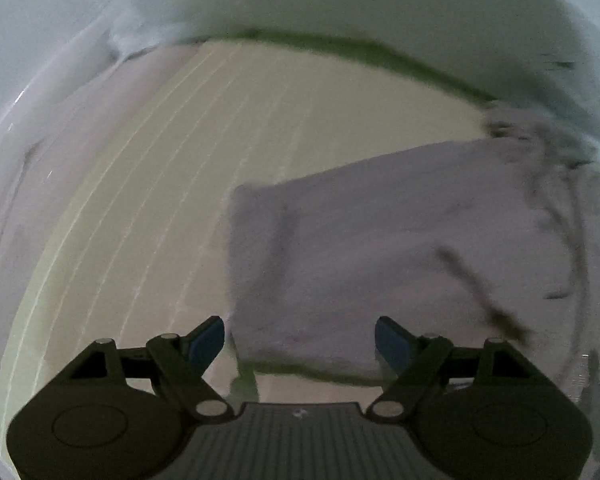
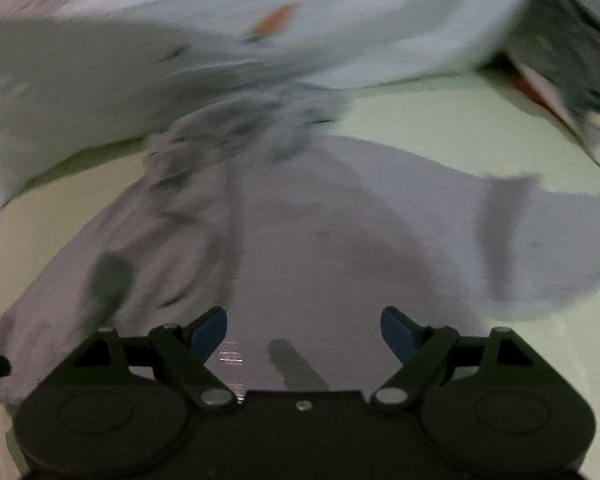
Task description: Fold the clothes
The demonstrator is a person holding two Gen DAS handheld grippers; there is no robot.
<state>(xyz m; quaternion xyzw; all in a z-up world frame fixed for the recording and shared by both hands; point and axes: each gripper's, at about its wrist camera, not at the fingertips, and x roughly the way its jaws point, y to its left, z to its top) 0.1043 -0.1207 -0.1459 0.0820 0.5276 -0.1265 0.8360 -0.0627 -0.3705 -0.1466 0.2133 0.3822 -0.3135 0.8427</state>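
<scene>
Low in the left wrist view, left gripper [image 1: 300, 340] spread wide, blue pads clear of everything, nothing held. Just beyond, right of centre, a grey garment [image 1: 400, 248] lying flat on a pale yellow-green surface [image 1: 148, 208]. Further up, blurred pale bedding [image 1: 420, 12]. Low in the right wrist view, right gripper [image 2: 304, 334] likewise wide apart and empty, over the same grey garment [image 2: 320, 240]. Upper right, a darker cloth heap [image 2: 560, 52], too blurred to identify.

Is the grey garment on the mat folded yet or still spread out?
Partly folded: the grey garment shows a straight squared edge and corner in the left view, but a sleeve trails sideways in the right view.
</scene>
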